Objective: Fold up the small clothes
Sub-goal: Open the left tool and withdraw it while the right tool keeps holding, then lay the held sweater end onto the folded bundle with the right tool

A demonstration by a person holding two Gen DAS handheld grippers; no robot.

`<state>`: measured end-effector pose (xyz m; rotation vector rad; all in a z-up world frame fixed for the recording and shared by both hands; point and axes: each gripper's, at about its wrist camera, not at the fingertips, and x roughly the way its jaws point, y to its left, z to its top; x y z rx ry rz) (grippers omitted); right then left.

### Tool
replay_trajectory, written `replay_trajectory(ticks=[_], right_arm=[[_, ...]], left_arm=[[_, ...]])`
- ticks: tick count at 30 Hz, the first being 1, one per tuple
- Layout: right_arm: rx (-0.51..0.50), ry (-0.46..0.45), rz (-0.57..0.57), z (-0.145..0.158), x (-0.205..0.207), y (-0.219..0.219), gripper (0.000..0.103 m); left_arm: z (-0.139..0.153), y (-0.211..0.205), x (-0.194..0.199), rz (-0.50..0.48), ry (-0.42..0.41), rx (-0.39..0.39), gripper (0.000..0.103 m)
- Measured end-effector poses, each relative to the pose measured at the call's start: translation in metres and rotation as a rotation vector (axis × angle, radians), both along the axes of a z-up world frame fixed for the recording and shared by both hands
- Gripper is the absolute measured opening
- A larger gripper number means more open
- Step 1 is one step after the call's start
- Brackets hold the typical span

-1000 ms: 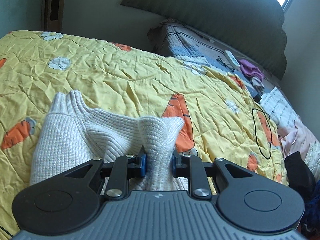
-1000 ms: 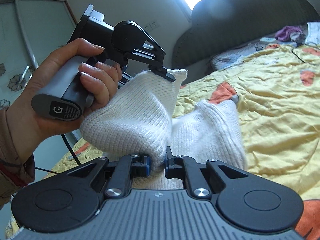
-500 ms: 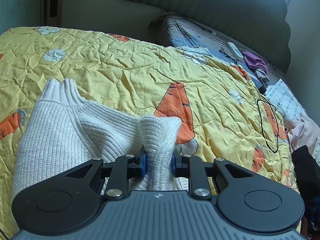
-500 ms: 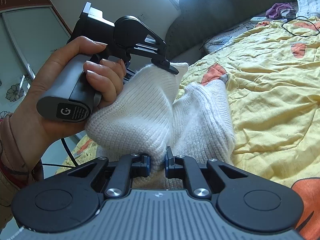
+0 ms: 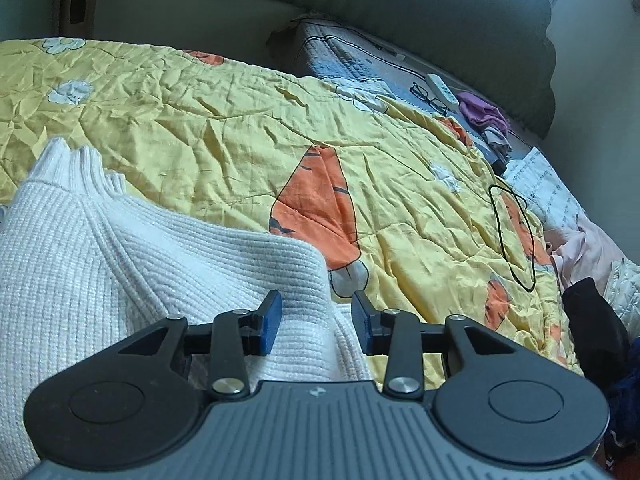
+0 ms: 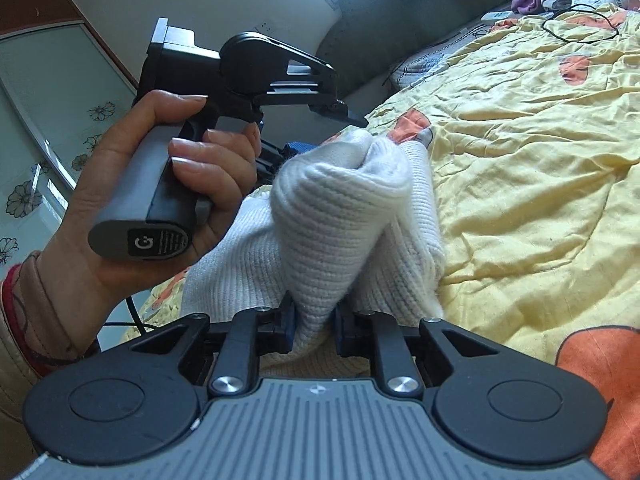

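A: Nearest the camera, what is each tool doing?

B: The left tool (image 5: 316, 320) is opening; its blue pads stand apart from the knit, with a fold of the white sweater (image 5: 120, 280) lying loose between them. The right tool (image 6: 314, 330) is opening too, but its pads are pressed on a bunched ridge of the same sweater, so I'd call that one gripped for now.

A: And the sweater itself?

B: It lies on the yellow carrot-print quilt (image 5: 240, 128), partly doubled over. Its ribbed collar points away from the left camera, and in the right view the person's hand (image 6: 152, 200) holds the left tool just above the raised fold.

A: How will it handle?

B: Soft and thick, I'd judge (a chunky rib knit). It sags and bulges where pinched, so it won't keep a crease unaided. It looks light and not slippery. Best taken at the doubled edges or the ribbed hem, where the layers bunch firmly.

A: Further off?

B: Glasses (image 5: 430, 98), a remote (image 5: 442, 90) and purple clothing (image 5: 480, 114) near the dark headboard (image 5: 400, 12).
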<state>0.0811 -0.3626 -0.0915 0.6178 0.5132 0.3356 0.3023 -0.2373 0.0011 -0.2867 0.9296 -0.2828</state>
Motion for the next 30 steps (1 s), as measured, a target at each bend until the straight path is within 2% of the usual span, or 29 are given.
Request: replay_trajectory(ticks=[4, 8, 16, 20, 21, 23, 25, 28, 30], right_arm=[[-0.001, 0.005, -0.005, -0.001, 0.0, -0.001, 0.027], [0.014, 0.011, -0.008, -0.002, 0.002, -0.003, 0.027], [0.013, 0.012, -0.011, -0.001, 0.005, -0.004, 0.031], [0.022, 0.012, -0.019, 0.002, 0.009, -0.008, 0.036], [0.027, 0.013, -0.017, 0.004, 0.011, -0.01, 0.037], [0.037, 0.023, -0.004, 0.005, 0.016, -0.013, 0.04], [0.06, 0.034, 0.005, 0.006, 0.022, -0.017, 0.041], [0.092, 0.046, 0.009, 0.007, 0.031, -0.022, 0.043], [0.11, 0.058, 0.017, 0.009, 0.038, -0.025, 0.047]], left_arm=[[0.002, -0.005, -0.004, -0.022, -0.025, 0.05, 0.037], [0.002, -0.003, -0.007, -0.025, -0.032, 0.059, 0.042], [0.003, 0.002, -0.011, -0.032, -0.046, 0.073, 0.042], [0.007, 0.01, -0.021, -0.068, -0.074, 0.108, 0.043], [0.009, 0.014, -0.026, -0.083, -0.089, 0.119, 0.044], [0.014, 0.023, -0.038, -0.098, -0.128, 0.143, 0.062], [0.018, 0.033, -0.054, -0.094, -0.176, 0.19, 0.073], [0.021, 0.052, -0.08, -0.11, -0.238, 0.243, 0.075], [0.02, 0.066, -0.099, -0.124, -0.269, 0.266, 0.075]])
